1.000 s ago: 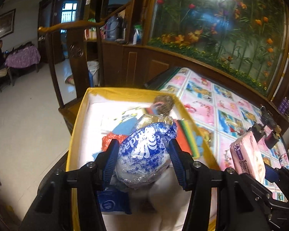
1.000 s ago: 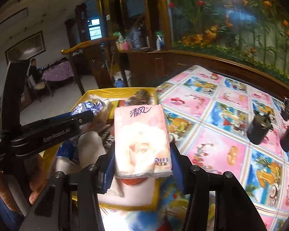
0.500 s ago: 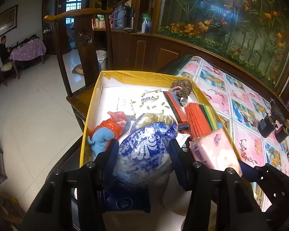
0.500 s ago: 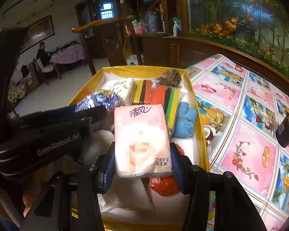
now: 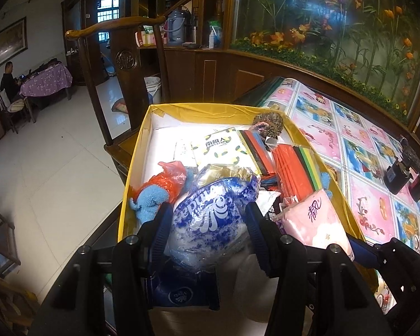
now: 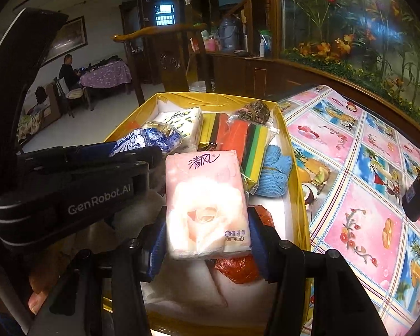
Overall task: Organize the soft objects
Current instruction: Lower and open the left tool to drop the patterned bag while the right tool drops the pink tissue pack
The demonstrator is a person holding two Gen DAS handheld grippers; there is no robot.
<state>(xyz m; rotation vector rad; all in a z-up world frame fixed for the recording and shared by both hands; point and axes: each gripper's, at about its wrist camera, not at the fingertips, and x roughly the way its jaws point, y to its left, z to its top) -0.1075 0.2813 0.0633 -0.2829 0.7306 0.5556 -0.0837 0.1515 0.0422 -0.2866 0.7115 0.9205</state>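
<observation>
My left gripper (image 5: pixel 208 210) is shut on a rounded blue-and-white tissue pack (image 5: pixel 210 232), held above the near end of a yellow box (image 5: pixel 198 110). My right gripper (image 6: pixel 207 218) is shut on a pink tissue pack (image 6: pixel 205 196) printed with a rose, over the box's near right part. The pink tissue pack (image 5: pixel 316 224) sits just right of the blue one. In the box lie a lemon-print tissue pack (image 5: pixel 218 148), striped sponges (image 5: pixel 291 168), a blue knitted cloth (image 6: pixel 275 173), a scouring ball (image 5: pixel 267 121) and a red bag (image 6: pixel 238 266).
The box stands at the left end of a table with a pink pictured cloth (image 6: pixel 350 182). Black devices (image 5: pixel 394 176) sit further right on it. A wooden chair (image 5: pixel 120 56) stands behind the box. A person (image 5: pixel 9 78) sits at a far table.
The right gripper carried the pink pack leftward and down, from the box's right rim to over its inside. The left gripper tilted, and more of the box now shows.
</observation>
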